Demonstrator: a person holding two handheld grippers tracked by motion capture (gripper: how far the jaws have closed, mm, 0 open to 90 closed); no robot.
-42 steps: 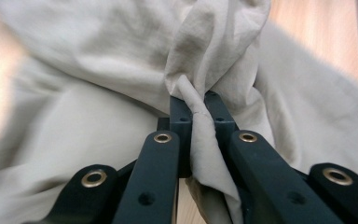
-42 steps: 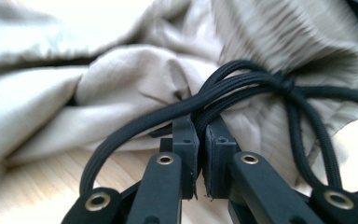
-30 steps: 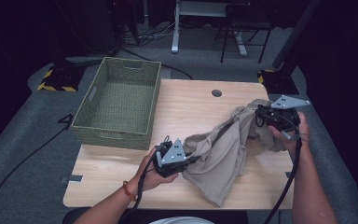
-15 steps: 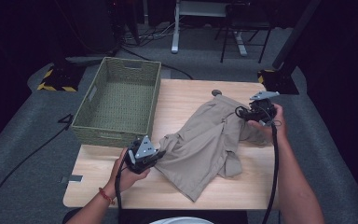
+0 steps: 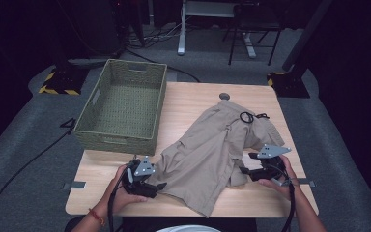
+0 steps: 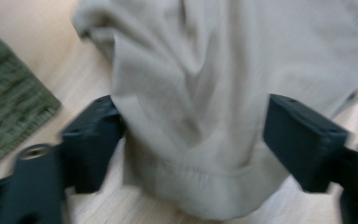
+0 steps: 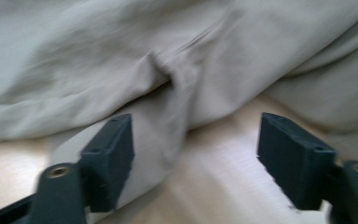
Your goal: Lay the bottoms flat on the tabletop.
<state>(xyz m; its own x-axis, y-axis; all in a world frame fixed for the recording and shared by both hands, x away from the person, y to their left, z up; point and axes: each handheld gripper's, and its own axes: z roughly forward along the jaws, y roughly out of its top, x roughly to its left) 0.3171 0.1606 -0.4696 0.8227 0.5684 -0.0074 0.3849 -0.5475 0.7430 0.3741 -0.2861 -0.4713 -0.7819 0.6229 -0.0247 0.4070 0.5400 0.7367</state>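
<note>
both grippers, left gripper [image 5: 160, 186] and right gripper [image 5: 244, 170], have just opened, jaws apart around khaki shorts [image 5: 212, 150] spread on the worktop [image 5: 188, 99].

L claw [image 5: 160, 185] low, jaws just opened, R claw [image 5: 244, 170] low, likewise

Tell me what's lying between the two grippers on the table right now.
The khaki shorts, spread flat on the table, fill the stretch between the left gripper and right gripper in the high view.

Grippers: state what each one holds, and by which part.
Nothing. Left gripper and right gripper have just opened; the shorts lie released on the table.
</note>
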